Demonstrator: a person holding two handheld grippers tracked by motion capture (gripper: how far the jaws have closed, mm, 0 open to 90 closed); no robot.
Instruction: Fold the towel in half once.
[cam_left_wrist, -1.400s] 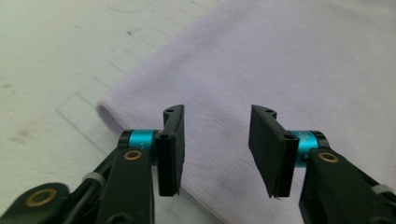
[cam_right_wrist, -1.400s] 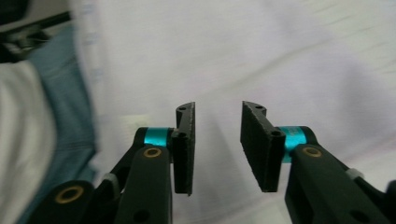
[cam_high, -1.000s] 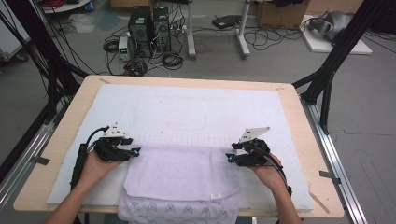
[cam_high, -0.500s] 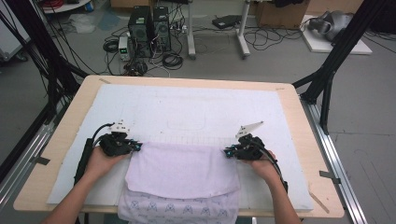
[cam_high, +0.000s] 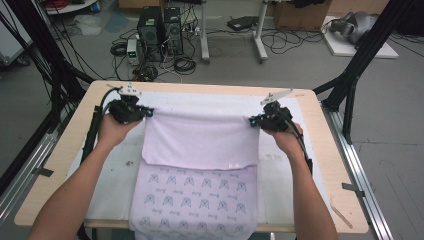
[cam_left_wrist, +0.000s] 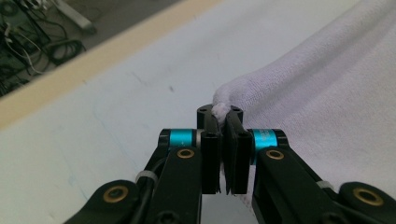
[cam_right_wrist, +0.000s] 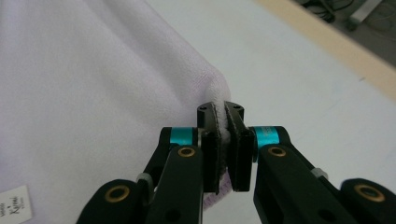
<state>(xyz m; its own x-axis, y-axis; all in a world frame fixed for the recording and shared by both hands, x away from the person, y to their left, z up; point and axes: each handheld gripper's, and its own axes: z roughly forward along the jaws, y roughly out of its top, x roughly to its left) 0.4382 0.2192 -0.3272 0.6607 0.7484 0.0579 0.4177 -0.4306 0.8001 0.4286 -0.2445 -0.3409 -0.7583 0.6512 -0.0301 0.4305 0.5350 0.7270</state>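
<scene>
High view: the left tongs (cam_high: 145, 111) and right tongs (cam_high: 253, 121) each clamp a corner of the pale lilac towel (cam_high: 200, 145), its top edge stretched between them above the bench (cam_high: 60, 150), the printed lower layer trailing toward the person.

Left gripper view: the left tongs (cam_left_wrist: 223, 114) are clenched on a bunched towel (cam_left_wrist: 336, 93) corner; the cloth spreads to their right.

Right gripper view: the right tongs (cam_right_wrist: 222, 112) pinch the other corner, the towel (cam_right_wrist: 93, 84) lying to their left. It looks soft, light and limp, so it is best held at the corners, kept taut.
</scene>
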